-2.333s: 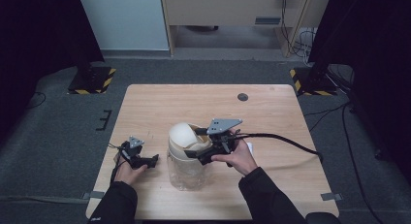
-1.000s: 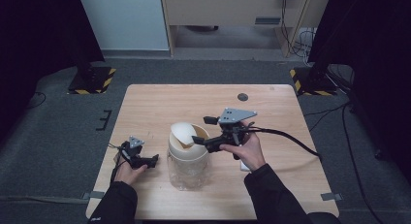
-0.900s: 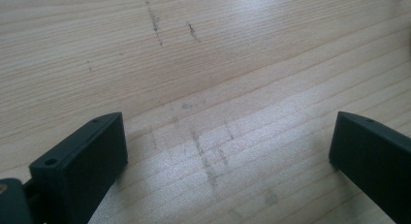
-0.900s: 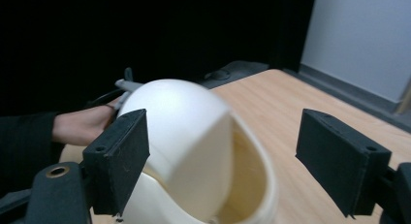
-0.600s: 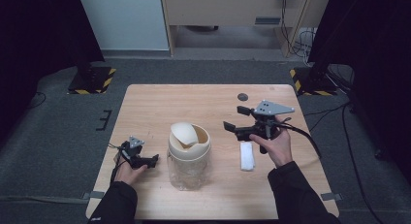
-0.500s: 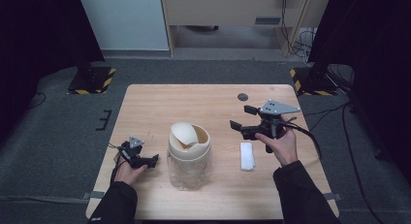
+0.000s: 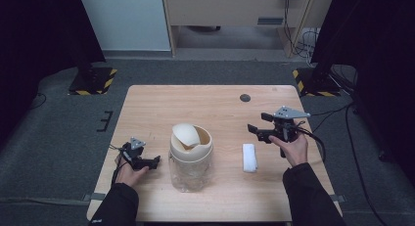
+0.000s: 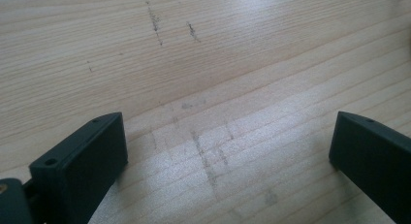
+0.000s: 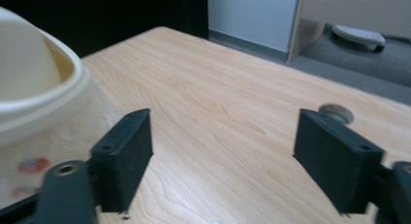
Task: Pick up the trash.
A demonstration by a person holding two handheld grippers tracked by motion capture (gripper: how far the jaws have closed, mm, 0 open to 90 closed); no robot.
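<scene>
Status: right tool (image 7: 258, 131) hangs above the desk (image 7: 205, 101), jaws spread wide, nothing between them. Left tool (image 7: 155, 161) sits low at the desk's near left, jaws also wide apart and empty; its own view is bare wood grain with scuff marks.

Jar (image 7: 190, 160) stands upright mid-desk, between the two tools. Its cream swing lid (image 7: 185, 136) sits tilted in the collar. White folded piece (image 7: 249, 157) lies flat right of the jar, near the right tool but apart from it.

Judgement: nothing gripped, so any pick-up of the white piece or work on the jar is not yet done.

Hard to read: jar contents are murky through the clear wall, possibly empty. Right gripper view cuts the jar (image 9: 34, 103) off at its left edge.
</scene>
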